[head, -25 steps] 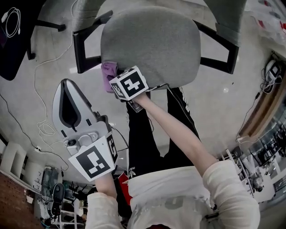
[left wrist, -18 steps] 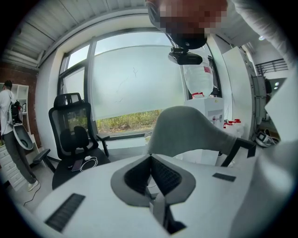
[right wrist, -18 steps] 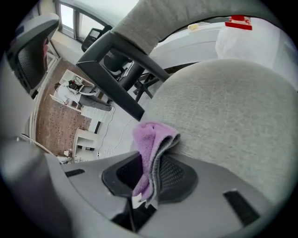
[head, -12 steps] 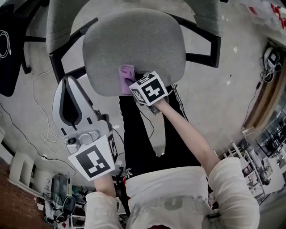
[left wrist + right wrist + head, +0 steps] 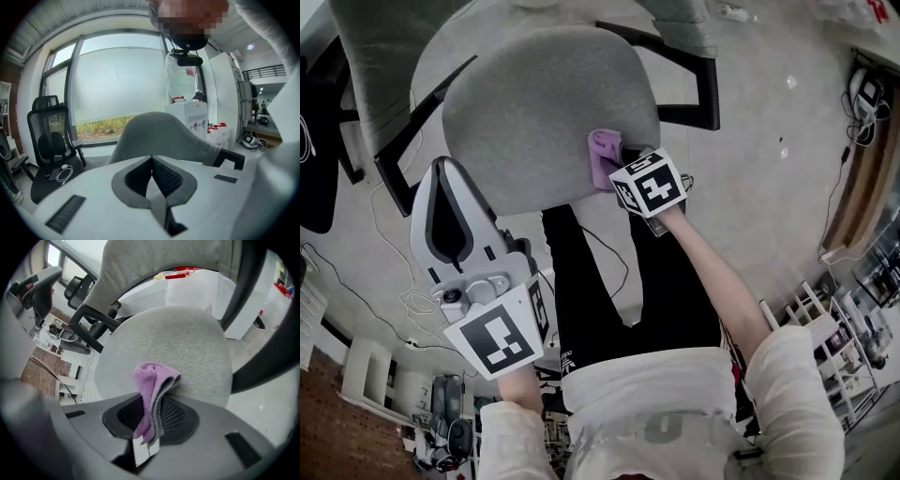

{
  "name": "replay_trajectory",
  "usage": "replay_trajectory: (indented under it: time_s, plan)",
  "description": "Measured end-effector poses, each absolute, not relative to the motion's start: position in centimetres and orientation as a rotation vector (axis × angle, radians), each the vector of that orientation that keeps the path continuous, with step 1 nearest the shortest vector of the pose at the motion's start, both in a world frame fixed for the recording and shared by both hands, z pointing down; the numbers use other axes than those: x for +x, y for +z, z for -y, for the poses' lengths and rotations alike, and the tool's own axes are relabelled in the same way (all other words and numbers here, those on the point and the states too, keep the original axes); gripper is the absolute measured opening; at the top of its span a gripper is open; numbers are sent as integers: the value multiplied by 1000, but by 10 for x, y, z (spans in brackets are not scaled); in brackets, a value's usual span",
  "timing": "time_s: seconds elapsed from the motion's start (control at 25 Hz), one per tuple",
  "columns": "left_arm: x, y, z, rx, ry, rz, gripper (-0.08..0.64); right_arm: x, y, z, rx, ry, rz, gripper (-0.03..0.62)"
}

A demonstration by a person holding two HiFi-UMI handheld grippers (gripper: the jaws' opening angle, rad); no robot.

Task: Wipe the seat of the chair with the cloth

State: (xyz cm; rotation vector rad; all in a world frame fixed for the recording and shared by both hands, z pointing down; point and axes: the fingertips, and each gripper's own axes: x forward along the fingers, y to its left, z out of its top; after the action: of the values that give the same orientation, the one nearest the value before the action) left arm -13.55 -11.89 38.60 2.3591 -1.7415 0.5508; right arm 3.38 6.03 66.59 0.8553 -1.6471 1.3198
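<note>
Two grippers are in view, and only the right gripper (image 5: 621, 171) carries anything. Its jaws are clamped on the purple cloth (image 5: 151, 383), whose folded edge bulges out past the tips and rests on the grey seat (image 5: 534, 103) of the chair. From the head view the cloth sits at the seat's front right, just inside the rim nearest the person. Bare fabric stretches away from it to the left and towards the backrest (image 5: 154, 268).

Black armrests bound the seat on both flanks, one at the left (image 5: 398, 150) and one at the right (image 5: 698, 89). Each stands apart from the cushion's edge with a gap between. The right one is the nearer to the cloth.

The left gripper (image 5: 441, 178) has its jaws together with nothing between them. It is held by the seat's front-left corner, well apart from the cloth. Its own view looks across at the backrest, with another black chair (image 5: 47, 136) and a water dispenser (image 5: 187, 110) beyond.

The person's legs in black trousers (image 5: 609, 281) stand close against the seat's front rim. Open concrete floor (image 5: 769, 169) lies to the right of the chair, while loose cables (image 5: 408, 291) trail on the floor at the left.
</note>
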Motion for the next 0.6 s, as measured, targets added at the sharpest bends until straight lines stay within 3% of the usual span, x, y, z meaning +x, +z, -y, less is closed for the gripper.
replay_trajectory:
  time_s: [0.6]
  plan:
    - [-101,392,122,2378,560,1704,12,138,667,-72,1019,1329,1479,89]
